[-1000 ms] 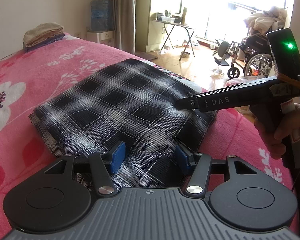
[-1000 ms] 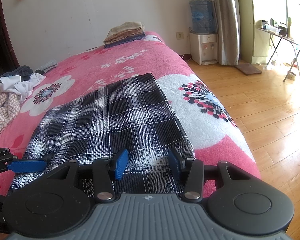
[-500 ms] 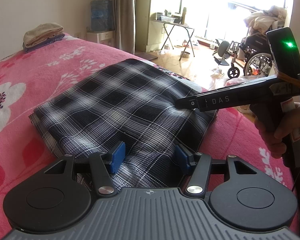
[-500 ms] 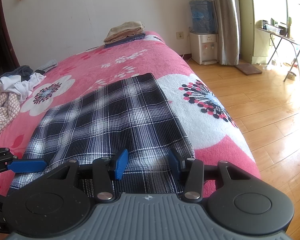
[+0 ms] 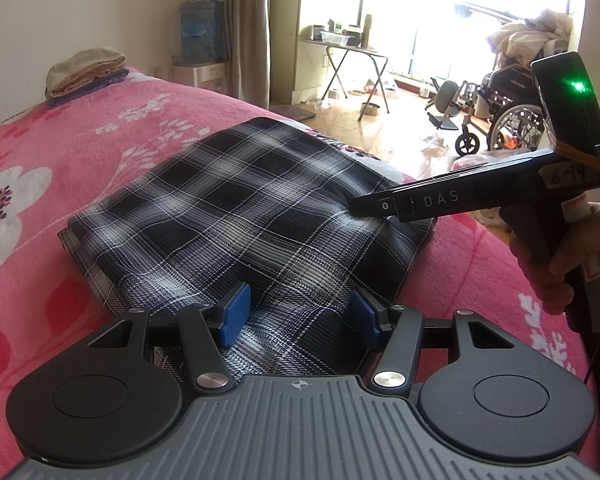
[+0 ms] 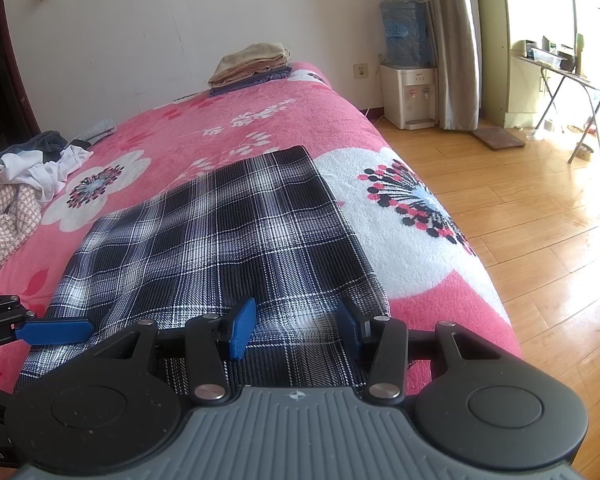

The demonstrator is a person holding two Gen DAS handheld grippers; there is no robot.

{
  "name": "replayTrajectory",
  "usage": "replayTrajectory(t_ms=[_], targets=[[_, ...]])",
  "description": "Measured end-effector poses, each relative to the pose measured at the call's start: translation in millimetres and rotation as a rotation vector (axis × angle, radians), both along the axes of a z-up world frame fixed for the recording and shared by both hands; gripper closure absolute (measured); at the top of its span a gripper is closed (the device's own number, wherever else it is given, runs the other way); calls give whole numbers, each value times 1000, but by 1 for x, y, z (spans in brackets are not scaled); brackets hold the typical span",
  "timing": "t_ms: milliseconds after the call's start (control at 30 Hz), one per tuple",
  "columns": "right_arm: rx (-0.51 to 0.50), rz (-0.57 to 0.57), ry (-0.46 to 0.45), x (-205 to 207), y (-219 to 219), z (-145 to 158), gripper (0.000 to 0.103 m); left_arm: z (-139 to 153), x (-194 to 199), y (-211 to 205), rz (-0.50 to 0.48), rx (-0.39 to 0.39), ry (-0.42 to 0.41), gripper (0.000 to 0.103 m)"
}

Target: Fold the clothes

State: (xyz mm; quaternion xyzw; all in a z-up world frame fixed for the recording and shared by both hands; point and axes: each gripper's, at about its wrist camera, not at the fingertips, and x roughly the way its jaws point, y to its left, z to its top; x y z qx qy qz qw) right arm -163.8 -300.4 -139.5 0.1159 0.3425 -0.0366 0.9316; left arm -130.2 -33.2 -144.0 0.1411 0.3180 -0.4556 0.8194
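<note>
Nothing has shifted over the last second — your left gripper (image 5: 298, 314) and right gripper (image 6: 296, 326) sit spread over the near edge of the plaid cloth (image 6: 220, 248), pinching nothing, so I judge you paused before the next fold. The cloth lies flat, already folded to a rectangle, on the pink bed (image 6: 228, 128) by its floor-side edge — long axis running away from you toward the wall, short end nearest your right gripper.

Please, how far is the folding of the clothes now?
Done: the black-and-white plaid garment lies folded flat on the pink floral blanket. In hand: left gripper and right gripper are open over its near edge. Left: the loose clothes pile.
</note>
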Motion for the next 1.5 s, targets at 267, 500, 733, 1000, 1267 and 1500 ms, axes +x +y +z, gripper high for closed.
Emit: replayTrajectory(t_ms=[267,500,733,1000,1267,1500], targets=[[0,-1,-1,0,0,0,55,0,1,-1,-2,0,0,47],[1,-2,-1,0,0,0,55,-1,0,-1,-2,1,-4,47],[0,-3,-2,-1,0,0,55,0,0,0,-3,2,-5,47],[0,-4,-1,0,0,0,55,0,0,0,-6,5,-7,47],[8,-6,5,0,-1,2,55,8,3,3,-8,6,-7,46],[60,1,17,14,-11,35,55,41,30,16,73,-86,22,34]])
